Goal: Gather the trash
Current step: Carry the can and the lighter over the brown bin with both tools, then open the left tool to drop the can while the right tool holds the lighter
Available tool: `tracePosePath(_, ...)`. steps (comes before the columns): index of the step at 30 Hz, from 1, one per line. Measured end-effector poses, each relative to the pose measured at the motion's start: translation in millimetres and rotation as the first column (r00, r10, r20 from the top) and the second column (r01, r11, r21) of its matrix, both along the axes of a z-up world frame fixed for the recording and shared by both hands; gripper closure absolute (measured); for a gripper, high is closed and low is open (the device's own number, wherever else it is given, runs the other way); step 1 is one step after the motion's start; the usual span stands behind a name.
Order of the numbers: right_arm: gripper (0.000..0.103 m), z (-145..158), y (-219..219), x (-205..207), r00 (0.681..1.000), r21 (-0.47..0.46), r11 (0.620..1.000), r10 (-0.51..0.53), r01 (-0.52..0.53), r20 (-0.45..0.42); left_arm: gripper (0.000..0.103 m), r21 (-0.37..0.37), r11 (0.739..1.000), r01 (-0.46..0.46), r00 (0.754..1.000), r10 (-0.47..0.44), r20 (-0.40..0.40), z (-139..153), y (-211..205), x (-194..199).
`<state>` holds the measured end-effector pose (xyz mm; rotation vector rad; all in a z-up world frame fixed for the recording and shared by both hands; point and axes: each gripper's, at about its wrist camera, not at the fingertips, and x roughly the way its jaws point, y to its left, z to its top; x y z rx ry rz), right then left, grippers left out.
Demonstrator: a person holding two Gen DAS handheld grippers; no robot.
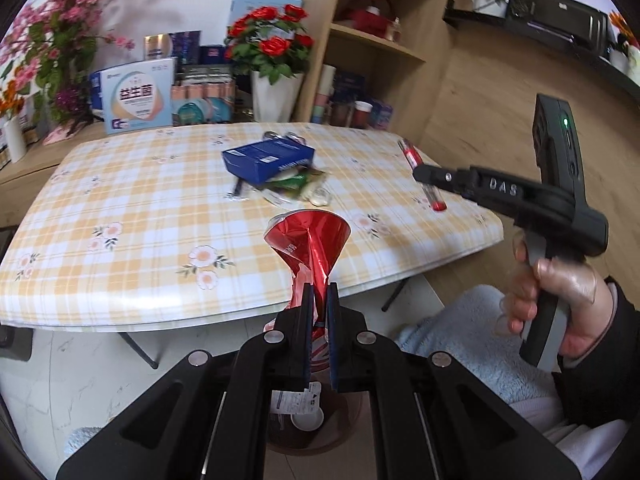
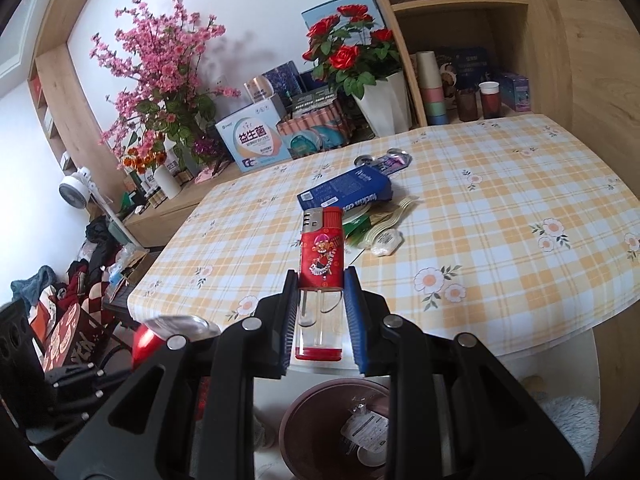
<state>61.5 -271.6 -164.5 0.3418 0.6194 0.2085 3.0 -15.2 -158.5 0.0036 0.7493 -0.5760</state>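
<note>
Two pieces of trash are in hand at once, one per gripper, and both are carried off the table's near edge toward the brown bin on the floor. The left gripper [image 1: 319, 300] is clamped tight on a red foil wrapper [image 1: 306, 244]; the pinch sits at the wrapper's twisted neck, so the crumpled top fans out above the jaws and the thin film cannot slide free. Directly below it, between the gripper's arms, the bin [image 1: 316, 424] shows with a white label and a small cap already inside, which suggests this hand is lined up to drop its load. The right gripper [image 2: 320, 284] is closed on a lighter [image 2: 322, 264], its blue pads against the clear fuel tank and the red printed sleeve and metal head sticking out ahead of the fingertips; gripping the flat sides of the body keeps it straight. The bin [image 2: 304, 420] lies just below and near this gripper too. Left on the checked tablecloth [image 2: 500, 208], well apart from both hands at the middle of the table, are a blue box [image 2: 346, 190], green and pale wrappers [image 2: 380, 224] tucked at its near side, and foil blister packs [image 2: 390, 158] beyond it, probably the next things to fetch.
</note>
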Motion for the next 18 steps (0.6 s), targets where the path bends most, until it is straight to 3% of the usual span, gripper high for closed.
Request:
tracePosePath(11,0.077,-3,-20,-1,0.999,0.005,0.999,-0.038,0.038,-0.006,0.095,0.004,0.999,0.032,0.999,-0.031,-0.027,-7,-12,8)
tracePosePath(12,0.077,-3,-21,0,0.999,0.007,0.999,-0.040,0.040,-0.007,0.087,0.006,0.999,0.034,0.999,-0.034,-0.021,-7,-12,8)
tracePosePath(13,0.077,-3,-22,0,0.999,0.007,0.999,-0.041,0.041,-0.008,0.064,0.008,0.999,0.037,0.999,-0.037,-0.018,-6,-13,9)
tracePosePath(15,0.077,-4,-22,1,0.999,0.004,0.999,-0.039,0.039,-0.009,0.042,-0.005,1.000,0.018,1.000,-0.018,0.009,-3,-11,9)
tracePosePath(17,0.077,-4,-21,1,0.999,0.002,0.999,-0.035,0.035,-0.010,0.035,-0.007,1.000,-0.004,1.000,0.005,0.029,2,-7,10)
tracePosePath(18,0.077,-4,-20,2,0.999,-0.003,0.999,-0.032,0.032,-0.010,0.026,-0.001,1.000,-0.021,0.999,0.021,0.036,3,-5,11)
